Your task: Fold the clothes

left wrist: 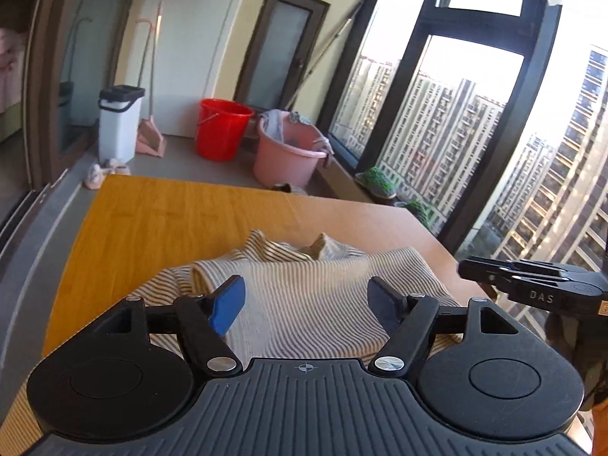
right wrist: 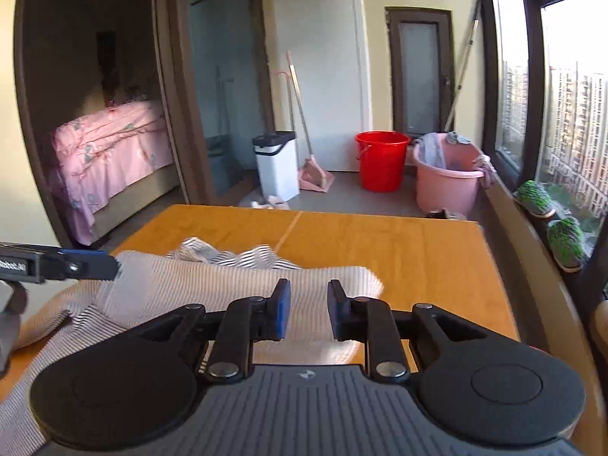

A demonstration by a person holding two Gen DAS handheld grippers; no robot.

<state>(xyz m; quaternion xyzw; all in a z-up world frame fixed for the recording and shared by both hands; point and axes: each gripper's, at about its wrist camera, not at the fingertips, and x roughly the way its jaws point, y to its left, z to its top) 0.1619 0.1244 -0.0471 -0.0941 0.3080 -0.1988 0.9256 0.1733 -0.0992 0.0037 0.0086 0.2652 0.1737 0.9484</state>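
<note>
1. Striped cotton: a beige-and-white garment (left wrist: 304,296) lies partly folded on the wooden table (left wrist: 159,220), one flap doubled over and a rumpled part bunched at the far side.
2. The left gripper (left wrist: 306,304) hangs over the fold with jaws wide and nothing between them.
3. The right gripper (right wrist: 308,313) hovers at the flap's right end, jaws narrow and empty.
4. The fold looks best served by pinching both corners evenly and keeping the stripes aligned.

A red bucket (right wrist: 381,165) and a pink tub (right wrist: 448,176) stand at centre right, a white bin (right wrist: 276,169) left of them. A pink bed (right wrist: 110,159) fills the left doorway.
</note>
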